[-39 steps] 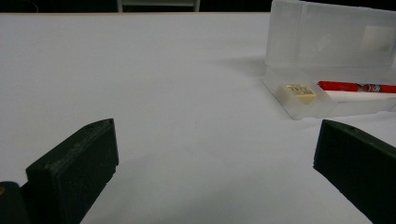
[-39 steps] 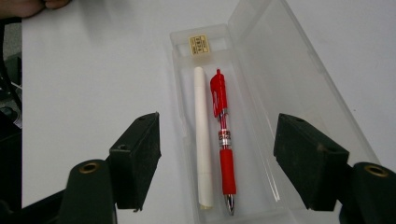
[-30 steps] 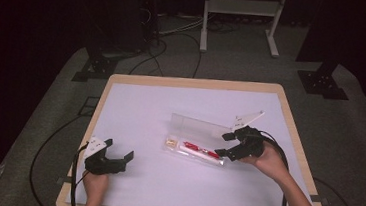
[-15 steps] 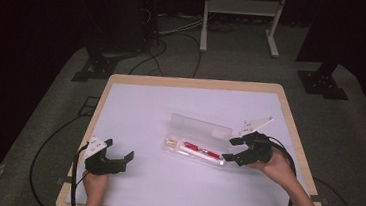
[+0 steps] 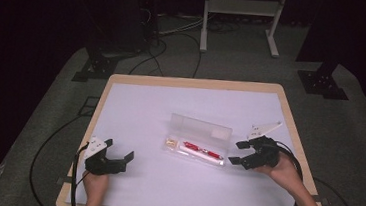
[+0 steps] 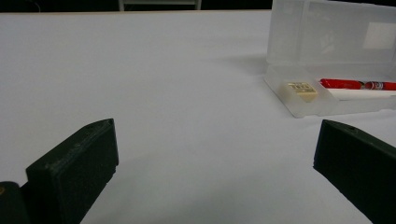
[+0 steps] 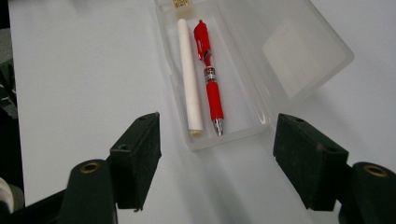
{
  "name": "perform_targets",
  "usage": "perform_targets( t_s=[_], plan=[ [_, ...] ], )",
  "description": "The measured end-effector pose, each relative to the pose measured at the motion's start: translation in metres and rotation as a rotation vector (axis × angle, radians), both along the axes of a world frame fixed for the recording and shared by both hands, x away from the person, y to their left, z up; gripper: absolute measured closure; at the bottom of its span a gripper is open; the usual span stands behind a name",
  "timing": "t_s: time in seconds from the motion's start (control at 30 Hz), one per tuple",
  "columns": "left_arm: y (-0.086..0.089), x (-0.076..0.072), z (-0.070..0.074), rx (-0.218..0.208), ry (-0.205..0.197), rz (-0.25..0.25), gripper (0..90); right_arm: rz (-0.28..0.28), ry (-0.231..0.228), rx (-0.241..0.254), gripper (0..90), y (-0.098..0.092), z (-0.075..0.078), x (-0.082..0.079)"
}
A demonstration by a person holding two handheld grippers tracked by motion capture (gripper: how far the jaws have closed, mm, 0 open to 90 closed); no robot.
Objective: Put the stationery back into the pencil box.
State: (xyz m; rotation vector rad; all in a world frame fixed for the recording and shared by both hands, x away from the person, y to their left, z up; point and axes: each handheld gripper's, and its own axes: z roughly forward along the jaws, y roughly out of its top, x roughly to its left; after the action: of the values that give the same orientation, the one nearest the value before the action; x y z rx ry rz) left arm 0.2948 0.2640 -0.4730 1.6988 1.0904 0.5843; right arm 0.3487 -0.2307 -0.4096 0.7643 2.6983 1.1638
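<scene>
- Two claws rest spread and empty: right claw [image 5: 245,152] has drawn back from the clear plastic pencil case [image 5: 199,140] since a second ago, suggesting a placing step is finished; left claw [image 5: 117,154] is unmoved at lower left.
- Case lies open at centre of the white table [image 5: 170,107].
- Right gripper view resolves a red pen [image 7: 208,79] beside a white stick [image 7: 189,84]; left gripper view adds a cream eraser [image 6: 300,91].

The high view looks forward and down on the whole table [image 5: 135,104] from above the person's side. Each gripper view sits low and close, facing inward over the tabletop. All three share the open clear case [image 5: 199,140] [image 6: 327,60] [image 7: 243,70].
</scene>
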Motion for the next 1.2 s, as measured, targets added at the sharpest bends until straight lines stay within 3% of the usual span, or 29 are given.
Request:
perform_targets(
  t_s=[1.2],
  plan=[
    [-0.001, 0.0, 0.0, 0.012, 0.002, -0.001, 0.0, -0.068, 0.029, 0.018, 31.3, -0.038, -0.023, -0.018]
  ],
)
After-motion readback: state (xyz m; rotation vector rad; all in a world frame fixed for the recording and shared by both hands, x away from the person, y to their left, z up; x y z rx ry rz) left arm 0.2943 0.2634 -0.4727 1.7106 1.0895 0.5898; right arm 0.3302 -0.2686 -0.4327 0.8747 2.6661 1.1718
